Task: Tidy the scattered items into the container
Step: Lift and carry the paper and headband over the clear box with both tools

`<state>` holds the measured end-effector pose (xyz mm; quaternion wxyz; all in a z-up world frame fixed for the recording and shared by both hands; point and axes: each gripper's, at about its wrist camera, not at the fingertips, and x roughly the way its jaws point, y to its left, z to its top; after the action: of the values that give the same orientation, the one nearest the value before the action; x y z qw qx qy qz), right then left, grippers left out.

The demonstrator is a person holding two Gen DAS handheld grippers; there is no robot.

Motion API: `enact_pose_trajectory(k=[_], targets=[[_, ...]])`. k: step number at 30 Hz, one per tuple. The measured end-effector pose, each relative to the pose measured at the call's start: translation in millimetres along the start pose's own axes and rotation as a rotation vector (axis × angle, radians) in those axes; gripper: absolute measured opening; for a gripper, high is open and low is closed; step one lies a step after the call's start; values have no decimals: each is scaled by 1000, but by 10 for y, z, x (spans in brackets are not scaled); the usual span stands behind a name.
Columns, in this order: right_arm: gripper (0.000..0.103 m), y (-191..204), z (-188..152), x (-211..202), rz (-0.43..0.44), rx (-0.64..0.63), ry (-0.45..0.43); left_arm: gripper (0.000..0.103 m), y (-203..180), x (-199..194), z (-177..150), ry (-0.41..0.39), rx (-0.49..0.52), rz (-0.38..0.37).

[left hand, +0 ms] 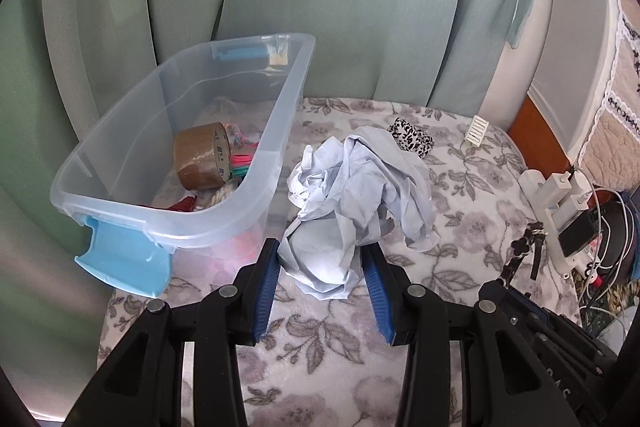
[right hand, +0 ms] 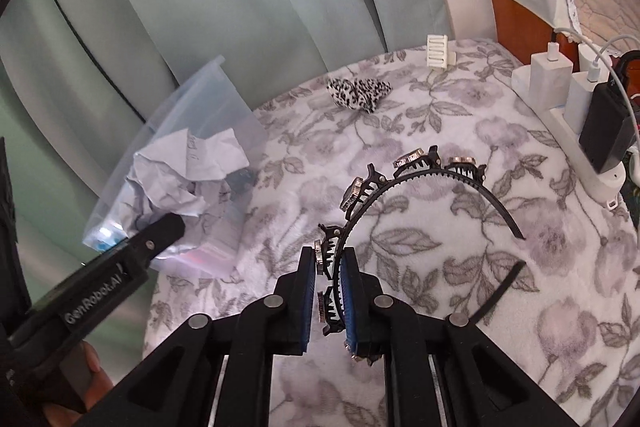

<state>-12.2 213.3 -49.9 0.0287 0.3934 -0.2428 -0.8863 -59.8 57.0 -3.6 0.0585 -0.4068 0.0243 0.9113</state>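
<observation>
My left gripper [left hand: 322, 247] is shut on a crumpled pale-blue paper wad [left hand: 360, 187], its blue pads pressing the wad's lower end just right of the clear plastic container [left hand: 280, 131]. Inside the container lie a brown tape roll [left hand: 202, 155] and some coloured cords. My right gripper [right hand: 329, 253] is shut on a black toothed headband [right hand: 420, 179] with small gem clips; its arc curves up and to the right above the blanket. The same headband [left hand: 520, 259] shows at the right edge of the left wrist view. The wad [right hand: 188, 171] and container [right hand: 216, 95] appear at left in the right wrist view.
A floral blanket [right hand: 440, 267] covers the surface. A leopard-print scrunchie [right hand: 358, 91] and a small white slotted piece [right hand: 438, 51] lie near the far edge. A power strip with chargers and cables [right hand: 560, 95] lines the right side. Green curtains hang behind. A hand [right hand: 88, 367] holds the left gripper.
</observation>
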Motion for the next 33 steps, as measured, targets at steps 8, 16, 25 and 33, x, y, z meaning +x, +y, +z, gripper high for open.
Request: enact_pose_trajectory(k=[8,16,25,33], targets=[[14,140,132,-630,89,1,-156,44,-102,-448,9,-81,33,18],[14,164,199,-1133,110,6,-278,44,-217,-775,32,-131,61,-3],[14,202,308,-1612,107,-4,-409,44,-253,-1103,248,-220,33,-5],[14,501,585,-1926,134,-32,-512,44,11,-1481,626,-322,-95,-41]])
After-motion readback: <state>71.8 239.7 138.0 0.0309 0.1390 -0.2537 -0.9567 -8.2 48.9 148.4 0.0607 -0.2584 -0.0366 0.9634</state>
